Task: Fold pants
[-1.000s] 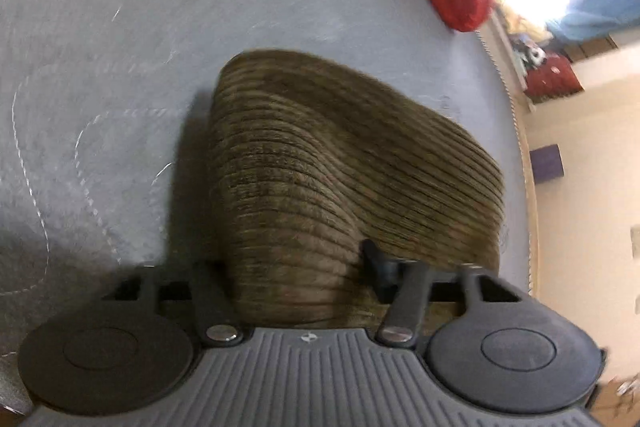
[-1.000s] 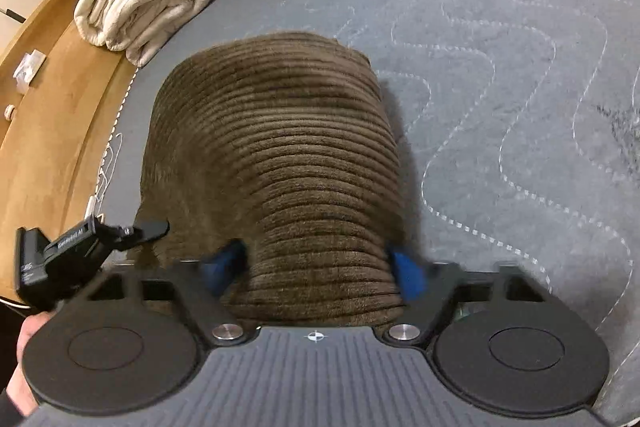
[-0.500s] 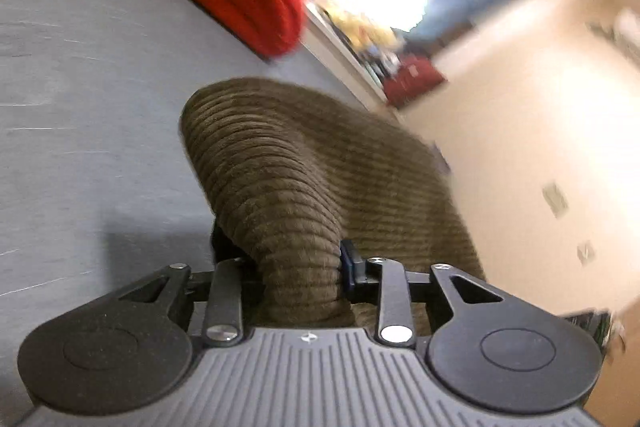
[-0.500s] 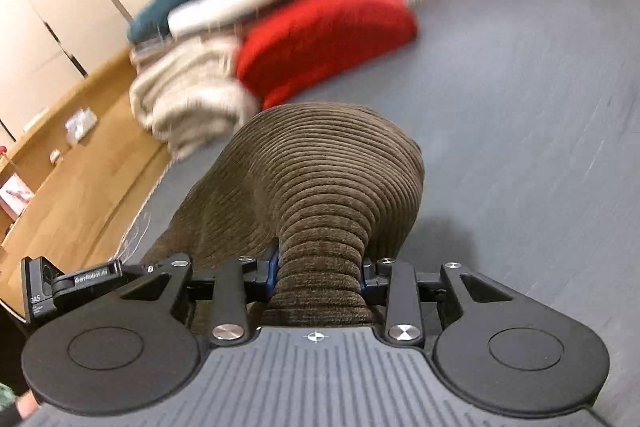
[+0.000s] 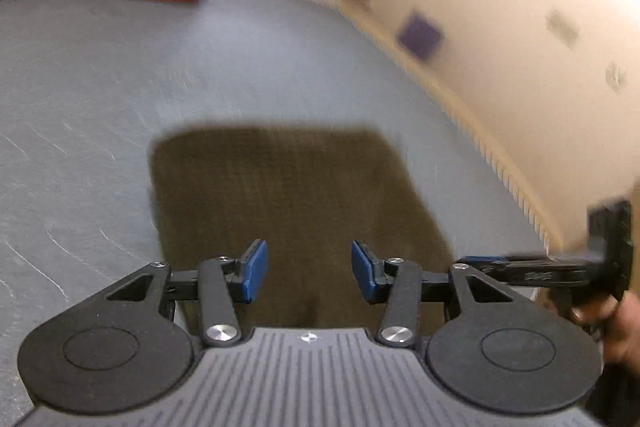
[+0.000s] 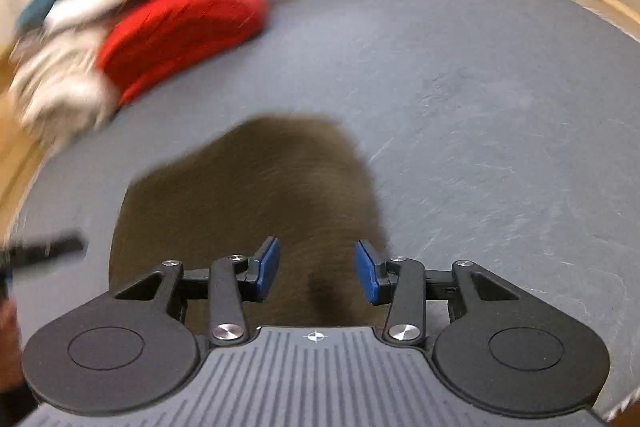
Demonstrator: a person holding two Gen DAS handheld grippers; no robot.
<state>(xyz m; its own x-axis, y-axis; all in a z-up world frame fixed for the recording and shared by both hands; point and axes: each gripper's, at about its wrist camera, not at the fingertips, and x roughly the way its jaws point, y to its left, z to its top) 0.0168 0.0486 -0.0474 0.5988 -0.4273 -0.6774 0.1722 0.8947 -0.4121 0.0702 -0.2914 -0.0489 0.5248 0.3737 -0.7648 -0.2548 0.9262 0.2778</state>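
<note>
Both grippers hang tilted downward over a folded pair of brown pants (image 5: 288, 203) that lies flat on a grey quilted mattress (image 5: 92, 95). The left gripper (image 5: 309, 271) points down and forward across the near end of the fold, its blue pads (image 5: 253, 269) spread apart and its jaws opening, with nothing pinched between them; the cloth shows only behind and below the gap, and the pads press on nothing. At the right edge of the left wrist view a person's hand (image 5: 616, 323) grips the black body of the other tool, just beside the left gripper. The right gripper (image 6: 316, 269) takes the same downward tilt over the pants (image 6: 248, 195), its blue pads (image 6: 269, 267) likewise apart, jaws opening and released, with the brown cloth lying under the gap rather than clamped in it. In the right wrist view the pants look like a rounded brown slab with its far edge toward the middle of the mattress (image 6: 480, 107); in the left wrist view they read as a squarer block with a straight far edge. Both views are smeared by motion blur, so the cloth's ribbing cannot be made out. Well beyond the pants, near the far edge of the bed, sits a red bundle (image 6: 180, 27) beside a pile of pale and teal laundry (image 6: 72, 39). A cream wall (image 5: 520, 27) curves along the mattress edge on the right of the left wrist view.
</note>
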